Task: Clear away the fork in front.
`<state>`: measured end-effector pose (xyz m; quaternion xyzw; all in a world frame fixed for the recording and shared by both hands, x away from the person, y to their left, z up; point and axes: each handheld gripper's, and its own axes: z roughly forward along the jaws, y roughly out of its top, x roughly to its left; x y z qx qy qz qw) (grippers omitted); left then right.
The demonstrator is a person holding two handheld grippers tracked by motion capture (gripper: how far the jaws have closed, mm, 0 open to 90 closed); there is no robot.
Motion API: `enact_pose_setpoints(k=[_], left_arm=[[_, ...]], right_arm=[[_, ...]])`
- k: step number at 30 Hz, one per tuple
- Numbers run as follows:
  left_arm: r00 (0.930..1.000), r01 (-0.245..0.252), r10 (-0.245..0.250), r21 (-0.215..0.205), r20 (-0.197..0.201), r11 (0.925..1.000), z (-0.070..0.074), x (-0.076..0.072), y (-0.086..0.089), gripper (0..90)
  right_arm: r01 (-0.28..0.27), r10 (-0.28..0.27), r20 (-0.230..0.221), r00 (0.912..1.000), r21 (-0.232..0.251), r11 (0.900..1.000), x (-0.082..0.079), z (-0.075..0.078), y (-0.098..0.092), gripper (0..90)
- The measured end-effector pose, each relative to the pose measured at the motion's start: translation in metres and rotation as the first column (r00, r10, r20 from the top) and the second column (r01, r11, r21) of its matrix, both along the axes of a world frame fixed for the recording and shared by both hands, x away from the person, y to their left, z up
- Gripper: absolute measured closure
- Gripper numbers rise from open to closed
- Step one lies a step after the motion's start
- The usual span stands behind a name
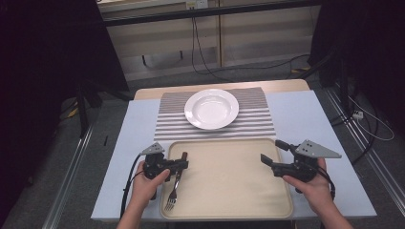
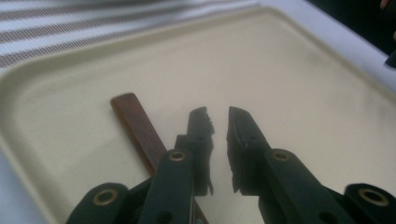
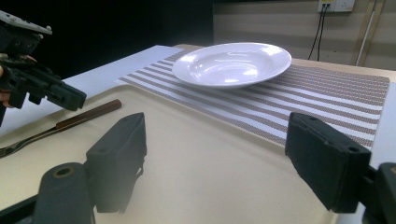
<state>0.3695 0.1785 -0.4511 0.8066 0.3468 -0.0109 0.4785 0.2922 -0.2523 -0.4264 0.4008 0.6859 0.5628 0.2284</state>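
A fork (image 1: 175, 187) with a dark wooden handle (image 2: 135, 123) lies along the left side of the beige tray (image 1: 229, 183), tines toward the person. My left gripper (image 1: 185, 164) hovers just over the handle with its jaws shut and nothing between them; in the left gripper view (image 2: 218, 114) the handle runs under the left jaw. From the right gripper view, the left gripper (image 3: 70, 100) sits slightly above the fork (image 3: 70, 123). My right gripper (image 1: 273, 151) stands open at the tray's right edge, its jaws (image 3: 219, 144) wide apart and empty.
A white deep plate (image 1: 211, 109) rests on a striped placemat (image 1: 258, 125) beyond the tray, all on a pale blue table cover (image 1: 296, 114). Most of the tray floor (image 3: 210, 196) is bare. Cables hang by the wall behind the table.
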Motion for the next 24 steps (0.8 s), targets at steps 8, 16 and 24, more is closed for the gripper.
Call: enact_pose_setpoints(k=[8,16,24], left_arm=[[0.9998,-0.010,0.011,0.076,-0.016,0.9970,-0.006,0.001,0.000,81.5],[0.9997,-0.016,0.015,0.024,0.021,0.9996,0.000,-0.002,0.004,64.2],[0.9885,-0.069,0.075,-0.052,0.131,0.9963,0.026,-0.020,0.035,34.8]], right_arm=[[0.012,-0.012,-0.003,0.9999,-0.001,1.000,0.001,-0.001,-0.006,20.8],[0.009,-0.009,-0.003,1.0000,-0.016,1.000,-0.001,-0.002,-0.004,20.5],[0.019,-0.019,-0.021,0.9996,-0.038,0.999,-0.011,-0.002,-0.008,19.7]])
